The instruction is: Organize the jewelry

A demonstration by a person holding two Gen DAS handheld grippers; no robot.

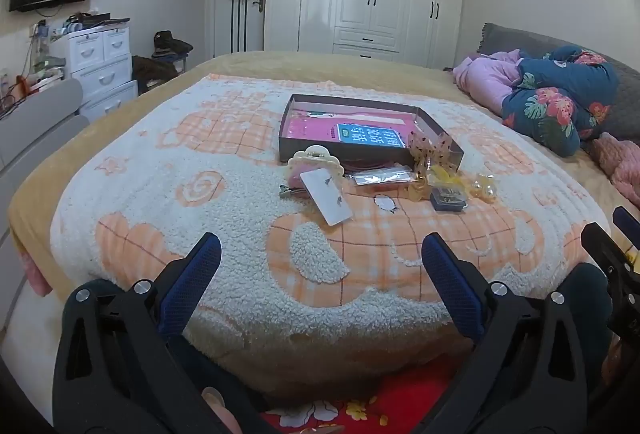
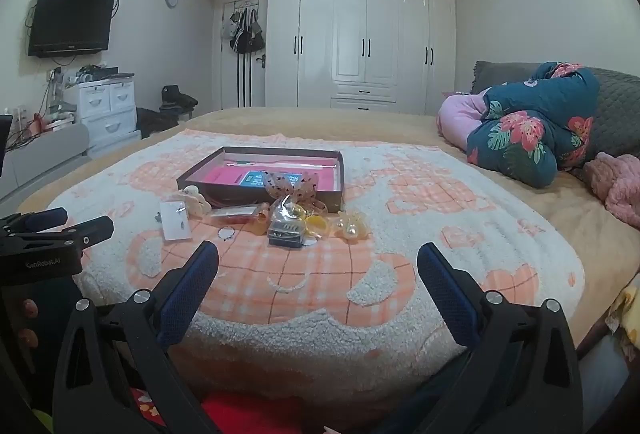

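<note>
A shallow dark box (image 1: pixel 362 105) (image 2: pixel 192 178) with a pink lining lies on the fleecy bed blanket. In front of it lie jewelry pieces: a cream claw clip (image 1: pixel 314 159) (image 2: pixel 195 200), a white earring card (image 1: pixel 327 197) (image 2: pixel 175 221), a clear packet (image 1: pixel 380 176) (image 2: pixel 234 213), a spotted bow (image 1: pixel 430 148) (image 2: pixel 294 184), a small dark case (image 1: pixel 449 199) (image 2: pixel 285 233) and pearl earrings (image 2: pixel 352 228). My left gripper (image 1: pixel 320 254) hangs open near the blanket's front edge, well short of the items. My right gripper (image 2: pixel 318 262) is open beside it, nothing between its fingers.
A folded floral quilt (image 1: pixel 560 98) (image 2: pixel 528 122) and pink bedding lie at the right of the bed. White drawers (image 1: pixel 102 62) and a wall television stand at the left. A white wardrobe (image 2: pixel 360 42) fills the back wall.
</note>
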